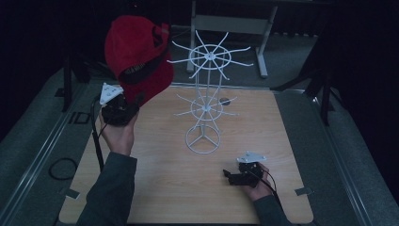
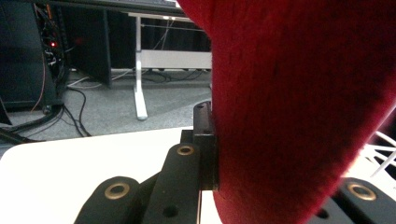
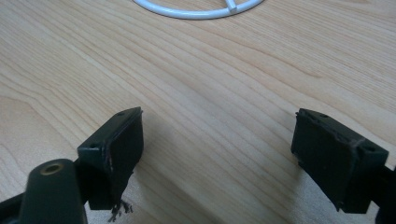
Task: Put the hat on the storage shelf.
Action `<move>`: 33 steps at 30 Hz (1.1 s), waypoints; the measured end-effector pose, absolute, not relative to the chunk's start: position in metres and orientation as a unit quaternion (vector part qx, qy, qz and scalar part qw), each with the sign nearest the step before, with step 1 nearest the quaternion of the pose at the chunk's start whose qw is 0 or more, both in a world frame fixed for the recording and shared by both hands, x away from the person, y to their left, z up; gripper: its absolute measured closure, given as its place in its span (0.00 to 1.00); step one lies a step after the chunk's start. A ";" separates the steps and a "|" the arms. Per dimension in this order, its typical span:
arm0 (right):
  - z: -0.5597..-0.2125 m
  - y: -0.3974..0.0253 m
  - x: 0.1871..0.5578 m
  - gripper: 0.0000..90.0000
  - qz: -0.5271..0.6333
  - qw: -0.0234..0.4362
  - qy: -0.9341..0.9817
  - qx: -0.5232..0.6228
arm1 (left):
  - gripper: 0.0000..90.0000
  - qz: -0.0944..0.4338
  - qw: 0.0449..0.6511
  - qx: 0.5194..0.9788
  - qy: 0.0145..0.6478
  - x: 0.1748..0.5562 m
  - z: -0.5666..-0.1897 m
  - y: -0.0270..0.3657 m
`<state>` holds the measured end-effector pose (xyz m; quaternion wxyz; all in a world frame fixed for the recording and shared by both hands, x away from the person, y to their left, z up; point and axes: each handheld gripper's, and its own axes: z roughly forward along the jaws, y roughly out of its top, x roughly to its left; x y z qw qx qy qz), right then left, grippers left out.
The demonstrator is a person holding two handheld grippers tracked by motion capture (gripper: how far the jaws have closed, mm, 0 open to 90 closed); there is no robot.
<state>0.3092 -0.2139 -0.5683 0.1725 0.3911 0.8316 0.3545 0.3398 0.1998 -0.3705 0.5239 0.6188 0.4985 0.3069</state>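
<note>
Wooden table (image 1: 164,188), left gripper (image 1: 123,109) clamping raised red cap (image 1: 136,56), right gripper (image 3: 217,154) jaws wide, empty

The high view is dimly lit; the wooden table (image 1: 179,188) is picked out by light from above, while the surroundings are lost in near-black. Fine grain and softness are seen across that picture. In the left gripper view, the tabletop (image 2: 70,163) is blown out to white glare, and the red cap (image 2: 299,102) is pressed so close that its fabric is blurred. In the right gripper view, the wood grain (image 3: 210,70) is evenly and brightly lit, rendered sharply, and soft shadows are cast beneath the right gripper (image 3: 217,144), whose near parts are slightly blurred.
</note>
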 end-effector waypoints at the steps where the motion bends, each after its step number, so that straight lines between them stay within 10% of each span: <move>1: -0.568 -0.214 0.309 0.19 0.354 0.173 0.832 0.391 | 0.95 0.307 0.525 0.618 0.498 0.340 -0.369 0.200; 33: -0.568 -0.214 0.309 0.19 0.354 0.172 0.832 0.391 | 0.95 0.291 0.555 0.622 0.469 0.338 -0.361 0.187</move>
